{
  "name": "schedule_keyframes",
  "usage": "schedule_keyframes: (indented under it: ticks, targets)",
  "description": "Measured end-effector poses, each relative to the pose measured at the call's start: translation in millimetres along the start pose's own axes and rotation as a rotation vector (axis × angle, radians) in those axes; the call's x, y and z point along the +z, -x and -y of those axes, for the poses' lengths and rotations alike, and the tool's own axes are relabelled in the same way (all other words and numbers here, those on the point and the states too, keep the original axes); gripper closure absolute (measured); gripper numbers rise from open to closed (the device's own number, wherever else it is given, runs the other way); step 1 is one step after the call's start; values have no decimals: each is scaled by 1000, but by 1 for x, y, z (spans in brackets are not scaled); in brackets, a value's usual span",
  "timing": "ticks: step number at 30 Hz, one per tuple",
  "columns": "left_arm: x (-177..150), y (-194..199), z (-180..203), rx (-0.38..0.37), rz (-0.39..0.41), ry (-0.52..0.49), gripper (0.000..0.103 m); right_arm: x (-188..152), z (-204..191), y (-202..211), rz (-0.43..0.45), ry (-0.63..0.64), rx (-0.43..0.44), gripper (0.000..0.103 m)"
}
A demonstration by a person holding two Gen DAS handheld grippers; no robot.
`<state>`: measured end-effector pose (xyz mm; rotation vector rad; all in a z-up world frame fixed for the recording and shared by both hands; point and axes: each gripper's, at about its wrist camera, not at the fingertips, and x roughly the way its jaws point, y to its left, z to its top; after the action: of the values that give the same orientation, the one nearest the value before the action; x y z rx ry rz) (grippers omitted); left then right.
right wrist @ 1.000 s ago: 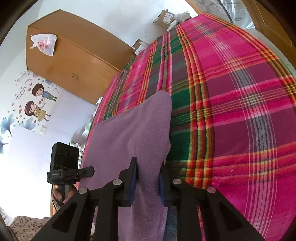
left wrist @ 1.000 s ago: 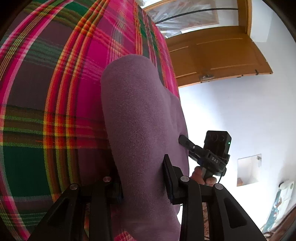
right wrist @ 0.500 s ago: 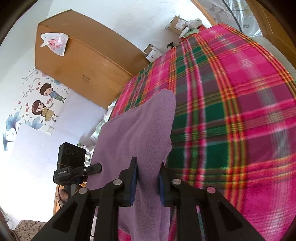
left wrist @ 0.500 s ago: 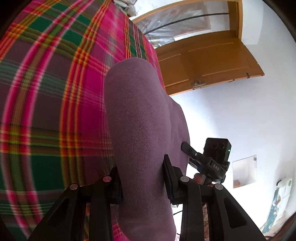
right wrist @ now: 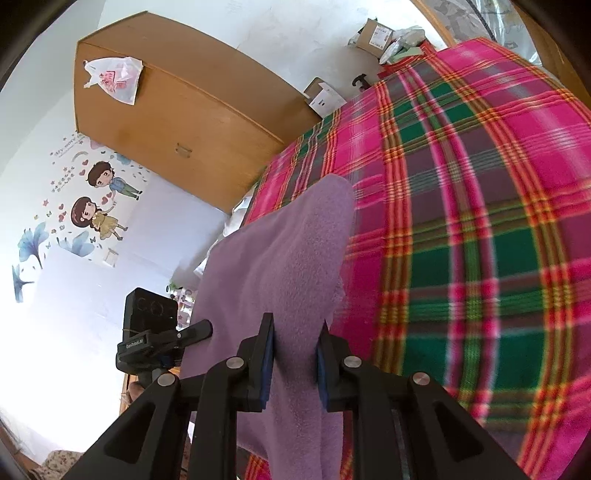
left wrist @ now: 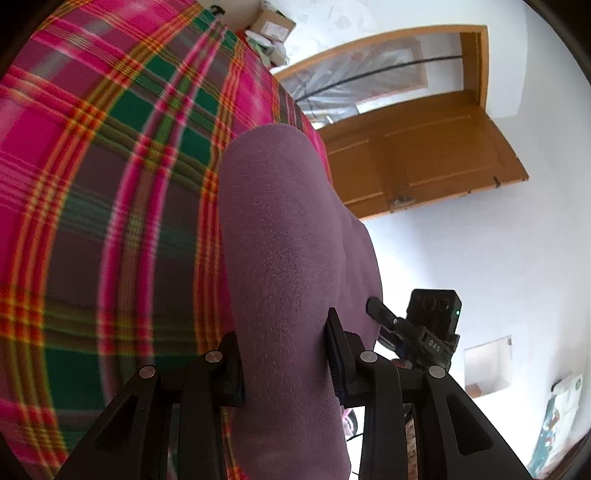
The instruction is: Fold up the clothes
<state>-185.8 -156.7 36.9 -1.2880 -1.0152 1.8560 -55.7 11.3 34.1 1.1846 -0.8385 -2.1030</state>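
A purple fleece garment [left wrist: 280, 236] hangs stretched between both grippers above a bed with a pink, green and red plaid cover [left wrist: 110, 192]. My left gripper [left wrist: 284, 350] is shut on a thick fold of its edge, the cloth bulging up between the pads. My right gripper [right wrist: 295, 354] is shut on the garment's [right wrist: 291, 266] other edge. The right gripper [left wrist: 424, 332] shows at the lower right of the left wrist view, and the left gripper [right wrist: 155, 332] at the lower left of the right wrist view, with the cloth spanning between them.
The plaid cover [right wrist: 480, 221] fills the bed ahead. A wooden wardrobe [right wrist: 177, 122] with a plastic bag [right wrist: 114, 77] on it stands at the bed's far side. Cardboard boxes [right wrist: 373, 35] sit beyond the bed. An open wooden door [left wrist: 424, 158] is to the right.
Both grippers have lifted and travelled over the bed with the garment still held. More of the plaid cover, the boxes and the wardrobe has come into view.
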Motion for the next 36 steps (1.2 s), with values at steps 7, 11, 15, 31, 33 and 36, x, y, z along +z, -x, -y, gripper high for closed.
schedule_keyframes:
  ticks: [7,11,15,31,33,36]
  targets:
    - [26,17,-24,30,56,38,68,14,-8,-34,-22,-2,20,83]
    - [35,22,-38,37,72,55,68,21,-7,-49,-33,-15,20,83]
    - [49,22,-52,38,78,71,68,27,-4,-59,-33,-25,13,84]
    - [92,55,-106,62,92,122,68,53,-10,-97,-20,-33,-13,84]
    - [94,61,-111,65,94,120,68,58,-10,-102,-16,-34,-15,84]
    - [101,66,-116,69,95,117,68,64,-10,-108,-9,-34,-21,84]
